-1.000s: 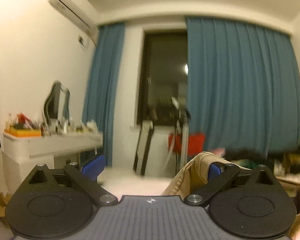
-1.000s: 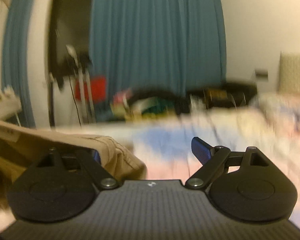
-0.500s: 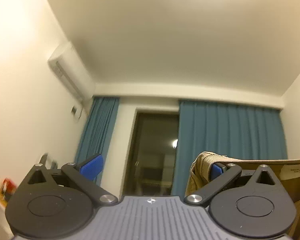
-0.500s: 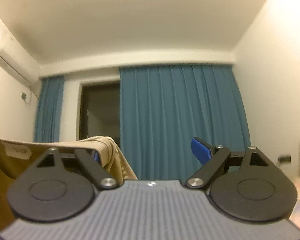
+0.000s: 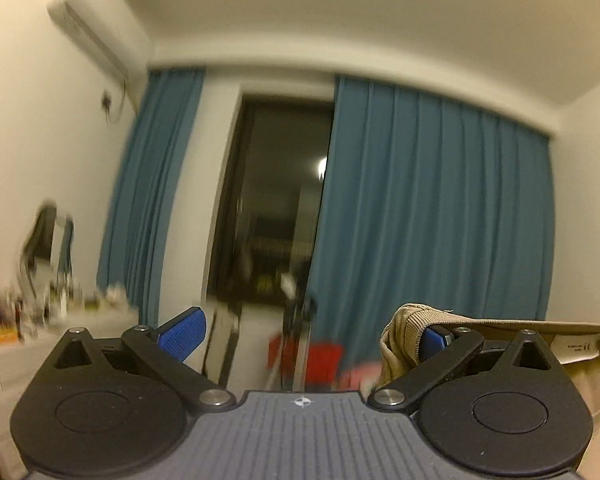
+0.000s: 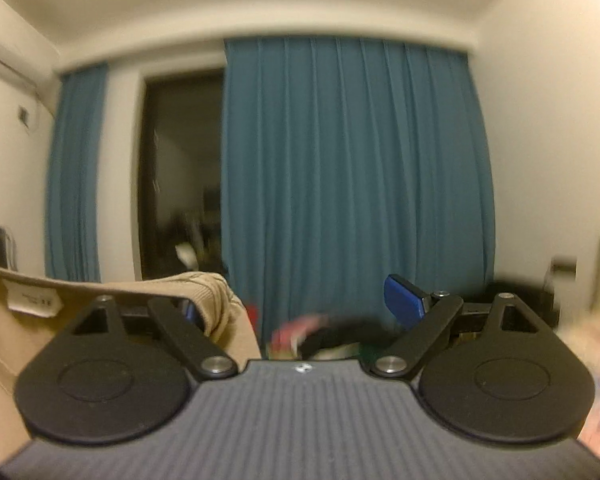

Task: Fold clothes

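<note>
A tan garment (image 5: 404,328) with a ribbed edge and a white label hangs over the right blue finger of my left gripper (image 5: 308,332). From there it stretches off the right side of the view. The same tan garment (image 6: 204,292) is draped over the left finger of my right gripper (image 6: 296,306) and runs off to the left. On both grippers the jaws stand wide apart with nothing in the gap. The cloth is hooked on one finger of each, not pinched. Most of the garment hangs below, out of sight.
Blue curtains (image 5: 440,200) and a dark window (image 5: 276,208) fill the far wall. An air conditioner (image 5: 92,36) sits high on the left wall above a cluttered white desk (image 5: 40,332). Blurred red items (image 5: 320,360) lie low ahead, and pale bedding (image 6: 592,340) shows at the right.
Both grippers have risen with the garment hooked on them. The bed has dropped out of view. The views swung up to the ceiling and came back level.
</note>
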{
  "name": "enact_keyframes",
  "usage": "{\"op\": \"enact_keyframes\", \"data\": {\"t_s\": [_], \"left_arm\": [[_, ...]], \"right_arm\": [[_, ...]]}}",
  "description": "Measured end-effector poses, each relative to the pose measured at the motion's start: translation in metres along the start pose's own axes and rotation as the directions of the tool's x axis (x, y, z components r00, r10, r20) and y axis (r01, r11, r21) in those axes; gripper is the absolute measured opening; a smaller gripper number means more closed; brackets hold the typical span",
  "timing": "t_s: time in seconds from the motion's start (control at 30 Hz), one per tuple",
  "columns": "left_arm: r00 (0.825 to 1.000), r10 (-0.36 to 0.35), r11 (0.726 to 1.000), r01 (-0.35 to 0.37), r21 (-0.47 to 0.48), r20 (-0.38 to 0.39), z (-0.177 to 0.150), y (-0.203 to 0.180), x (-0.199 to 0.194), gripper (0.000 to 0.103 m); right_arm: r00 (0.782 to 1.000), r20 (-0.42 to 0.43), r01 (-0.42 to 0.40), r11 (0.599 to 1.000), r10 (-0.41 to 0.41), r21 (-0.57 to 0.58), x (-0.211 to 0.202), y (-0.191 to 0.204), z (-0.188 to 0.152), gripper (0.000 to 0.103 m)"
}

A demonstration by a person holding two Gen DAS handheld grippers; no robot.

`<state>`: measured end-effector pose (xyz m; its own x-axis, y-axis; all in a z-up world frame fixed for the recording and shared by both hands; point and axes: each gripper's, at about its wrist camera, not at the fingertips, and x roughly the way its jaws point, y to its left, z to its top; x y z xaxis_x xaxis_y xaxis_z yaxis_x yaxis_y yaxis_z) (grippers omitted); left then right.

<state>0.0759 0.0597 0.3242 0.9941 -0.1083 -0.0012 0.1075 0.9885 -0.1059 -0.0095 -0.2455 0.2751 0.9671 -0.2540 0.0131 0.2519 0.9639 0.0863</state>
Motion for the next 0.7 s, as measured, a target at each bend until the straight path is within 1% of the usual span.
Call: {"op": "enact_keyframes", "data": {"t_s": [0.07,0.13,0.2,0.27,0.33,0.4,0.43,0.47,0.53,0.57,0.6,0.63,0.67,0.7], "left_arm": [[0.997,0.011,1.000,-0.013,-0.017,-0.071,-0.030,-0.004,0.059,0.103],[0.993,0.024,0.999,-0.029,-0.036,-0.118,-0.062,-0.007,0.116,0.103],[0.987,0.039,0.998,-0.048,-0.051,-0.154,-0.100,-0.015,0.175,0.103],[0.979,0.057,0.996,-0.069,-0.055,-0.194,-0.145,-0.015,0.239,0.103],[0.966,0.066,0.995,-0.083,-0.057,-0.249,-0.195,-0.017,0.299,0.103],[0.941,0.069,0.995,-0.091,-0.051,-0.332,-0.247,-0.017,0.363,0.103],[0.924,0.072,0.994,-0.097,-0.050,-0.375,-0.272,-0.013,0.393,0.103],[0.904,0.071,0.994,-0.102,-0.050,-0.421,-0.296,-0.009,0.421,0.103],[0.850,0.061,0.993,-0.106,-0.056,-0.523,-0.347,-0.002,0.469,0.100],[0.819,0.058,0.993,-0.107,-0.052,-0.571,-0.371,0.001,0.486,0.100],[0.784,0.057,0.993,-0.107,-0.044,-0.618,-0.392,0.003,0.501,0.100],[0.745,0.059,0.994,-0.102,-0.026,-0.665,-0.410,0.003,0.513,0.100],[0.699,0.064,0.996,-0.087,0.004,-0.712,-0.428,0.000,0.521,0.100],[0.656,0.077,0.997,-0.069,0.042,-0.751,-0.442,0.000,0.529,0.099]], "right_arm": [[0.997,-0.071,0.015,1.000,-0.014,0.018,0.048,-0.003,-0.031,0.088],[0.993,-0.116,0.035,0.999,-0.033,0.019,0.101,-0.005,-0.062,0.088],[0.987,-0.153,0.056,0.998,-0.053,0.015,0.153,-0.007,-0.094,0.088],[0.980,-0.181,0.081,0.997,-0.077,0.016,0.209,-0.010,-0.130,0.088],[0.969,-0.226,0.106,0.994,-0.099,0.021,0.263,-0.014,-0.169,0.088],[0.950,-0.290,0.127,0.992,-0.118,0.012,0.315,-0.016,-0.212,0.088],[0.938,-0.324,0.132,0.991,-0.124,0.003,0.340,-0.016,-0.233,0.088],[0.924,-0.362,0.133,0.991,-0.128,-0.009,0.360,-0.017,-0.256,0.088],[0.890,-0.435,0.135,0.990,-0.136,-0.033,0.400,-0.020,-0.303,0.088],[0.869,-0.476,0.134,0.990,-0.138,-0.044,0.414,-0.023,-0.325,0.088],[0.842,-0.521,0.132,0.990,-0.141,-0.055,0.426,-0.024,-0.346,0.088],[0.813,-0.564,0.126,0.990,-0.142,-0.067,0.437,-0.026,-0.364,0.088],[0.782,-0.606,0.120,0.990,-0.143,-0.079,0.448,-0.027,-0.382,0.088],[0.758,-0.635,0.117,0.989,-0.146,-0.088,0.454,-0.025,-0.392,0.087]]}}
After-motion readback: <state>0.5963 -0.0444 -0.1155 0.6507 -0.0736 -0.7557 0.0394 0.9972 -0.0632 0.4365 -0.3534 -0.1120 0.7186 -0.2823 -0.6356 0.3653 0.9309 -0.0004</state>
